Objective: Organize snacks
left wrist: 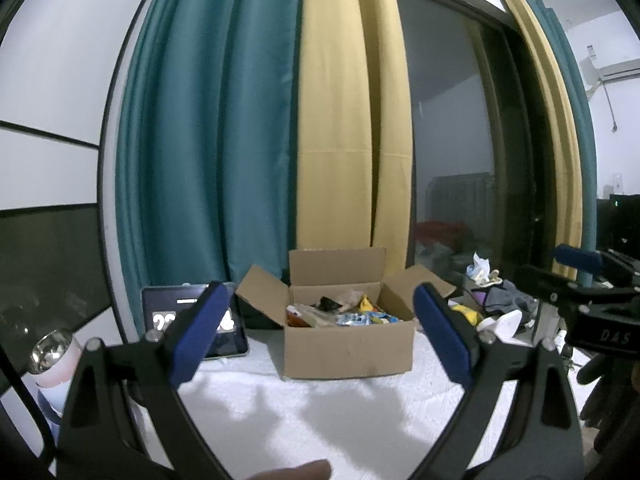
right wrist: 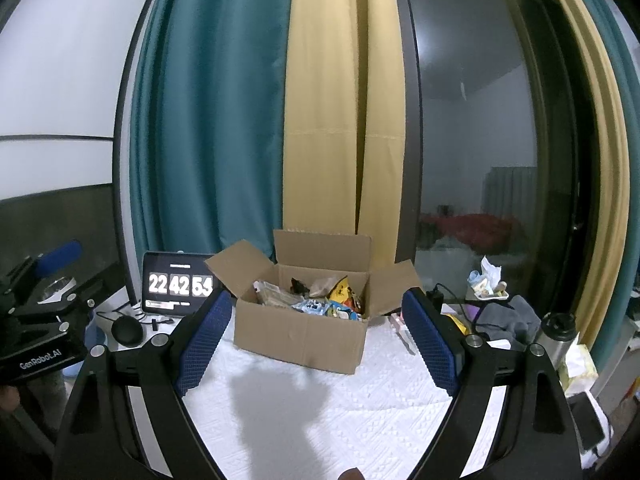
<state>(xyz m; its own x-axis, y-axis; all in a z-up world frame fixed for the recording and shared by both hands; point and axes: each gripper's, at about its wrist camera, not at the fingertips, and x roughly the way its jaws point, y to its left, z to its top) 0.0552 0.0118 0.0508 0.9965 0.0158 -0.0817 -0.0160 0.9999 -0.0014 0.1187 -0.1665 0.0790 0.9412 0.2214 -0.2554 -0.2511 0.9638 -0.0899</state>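
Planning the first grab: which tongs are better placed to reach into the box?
Roughly even; slight edge to the left tongs. Both are open and empty, facing the box across bare white cloth. In the left view the box sits centred between the fingers and looks closer; in the right view it sits further off.

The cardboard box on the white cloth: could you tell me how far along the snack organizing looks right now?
Snack packets already sit in the open cardboard box, flaps spread. Nothing is in hand: the left gripper and right gripper are both open and empty, short of the box. What remains cannot be judged; no loose snacks lie on the white cloth.
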